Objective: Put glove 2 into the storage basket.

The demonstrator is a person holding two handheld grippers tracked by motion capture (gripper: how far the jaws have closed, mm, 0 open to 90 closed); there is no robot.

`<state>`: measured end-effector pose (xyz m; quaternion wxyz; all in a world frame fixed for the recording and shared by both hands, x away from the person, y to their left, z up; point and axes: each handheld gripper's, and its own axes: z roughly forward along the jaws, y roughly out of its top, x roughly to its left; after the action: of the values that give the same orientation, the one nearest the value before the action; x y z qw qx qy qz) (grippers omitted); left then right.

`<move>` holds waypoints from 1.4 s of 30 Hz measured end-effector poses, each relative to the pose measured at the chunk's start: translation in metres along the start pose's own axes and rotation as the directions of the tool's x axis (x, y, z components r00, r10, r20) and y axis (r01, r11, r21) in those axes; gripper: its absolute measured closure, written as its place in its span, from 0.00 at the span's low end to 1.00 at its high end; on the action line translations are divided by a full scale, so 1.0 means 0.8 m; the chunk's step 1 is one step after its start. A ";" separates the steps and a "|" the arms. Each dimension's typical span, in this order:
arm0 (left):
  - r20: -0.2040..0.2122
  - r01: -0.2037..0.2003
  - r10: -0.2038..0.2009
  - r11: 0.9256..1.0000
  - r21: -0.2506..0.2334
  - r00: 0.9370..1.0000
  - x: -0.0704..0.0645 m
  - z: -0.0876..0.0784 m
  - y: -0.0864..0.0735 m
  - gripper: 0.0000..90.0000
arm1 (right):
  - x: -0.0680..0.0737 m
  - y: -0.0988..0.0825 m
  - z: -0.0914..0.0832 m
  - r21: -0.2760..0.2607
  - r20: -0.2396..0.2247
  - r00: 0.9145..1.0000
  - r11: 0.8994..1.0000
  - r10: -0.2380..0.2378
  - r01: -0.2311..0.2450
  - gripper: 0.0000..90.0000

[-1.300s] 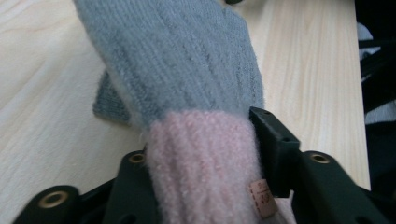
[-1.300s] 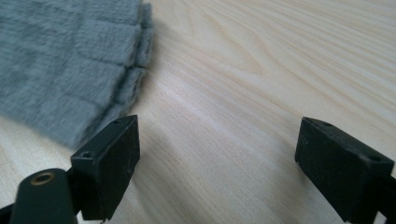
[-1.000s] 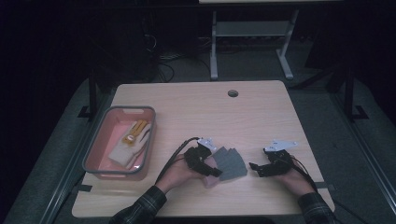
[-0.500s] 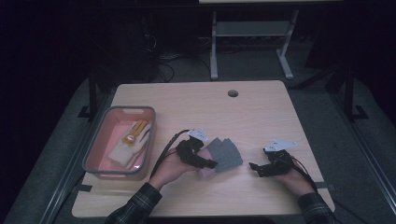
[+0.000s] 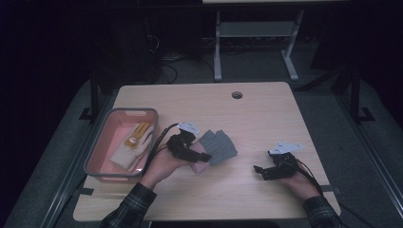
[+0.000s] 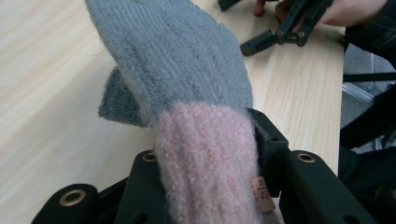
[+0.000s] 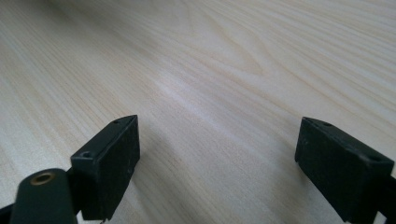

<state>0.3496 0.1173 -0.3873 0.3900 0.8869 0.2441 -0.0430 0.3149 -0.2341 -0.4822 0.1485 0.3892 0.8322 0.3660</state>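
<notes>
High view: my left gripper (image 5: pixel 198 156) is clamped on the pink cuff of a grey glove (image 5: pixel 217 147), just at 3 o'clock of the pink bin (image 5: pixel 100 145) that already holds a pale glove (image 5: pixel 130 152). Against 1 second ago, the glove has shifted toward the bin and lifted; my right gripper (image 5: pixel 260 170) has stayed put.

Left gripper view: the cuff sits between the jaws, the grey fingers drooping at 12 o'clock. I judge they could drag on the table (image 6: pixel 42 93) or catch the bin's rim.

Right gripper view: jaws wide apart, holding nothing, over bare wood.
</notes>
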 end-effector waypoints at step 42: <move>-0.261 0.217 -0.271 0.952 -0.215 0.927 0.081 -0.188 -0.090 0.71 | 0.000 0.000 0.000 0.000 0.000 1.000 1.000 0.000 0.000 0.15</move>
<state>0.3559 0.2917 -0.3488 0.4216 0.8066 0.4097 0.0604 0.3149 -0.2341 -0.4822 0.1485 0.3889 0.8322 0.3662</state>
